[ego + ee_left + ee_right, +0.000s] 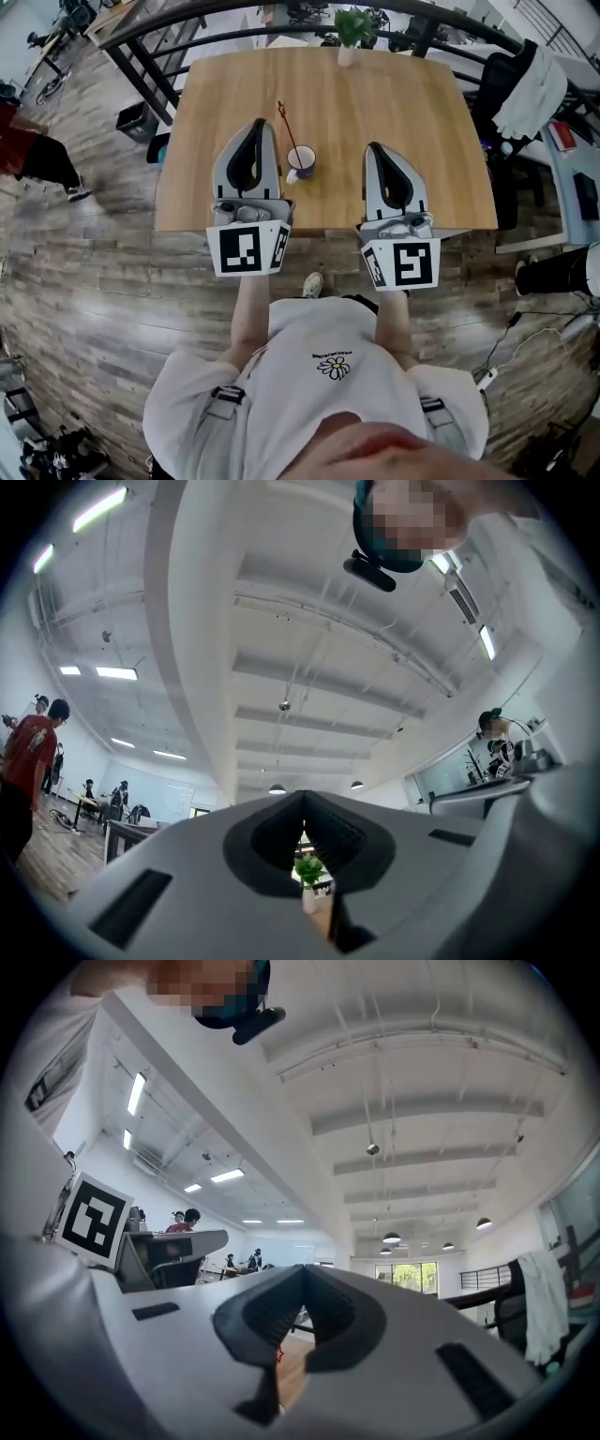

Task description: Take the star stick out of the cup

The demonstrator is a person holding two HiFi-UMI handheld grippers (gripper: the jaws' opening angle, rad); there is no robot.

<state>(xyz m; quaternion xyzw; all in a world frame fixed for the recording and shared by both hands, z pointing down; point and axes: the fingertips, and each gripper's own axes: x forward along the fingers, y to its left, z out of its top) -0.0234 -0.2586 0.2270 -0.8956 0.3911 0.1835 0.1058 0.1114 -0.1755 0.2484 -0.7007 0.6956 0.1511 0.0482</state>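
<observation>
The cup (301, 161) stands a little below the middle of the table (412, 112), in the centre of the head view; the stick (287, 131) rises out of it and leans toward the upper left, its star end high above the rim. The left gripper (260, 124) lies just to the left of the cup, the right gripper (375, 148) further off to the right; both rest near the table's lower edge. Each gripper's own view shows its jaws closed tip to tip with nothing between them; through the gap under the left one's tips only the plant (308, 869) at the far end of the table shows.

Risks, as I judge them: the jaws are shut, so a reach made before they are parted would push the stick rather than take it; the stick is thin, so a grip set off-centre may let it slip or swing; the cup looks small and light, so pulling across the lean and not along it could drag the rim and tip or slide the cup; the left gripper sits so close that a careless turn could knock the cup; neither gripper view has the cup in plain sight, so aiming depends on the head view.
</observation>
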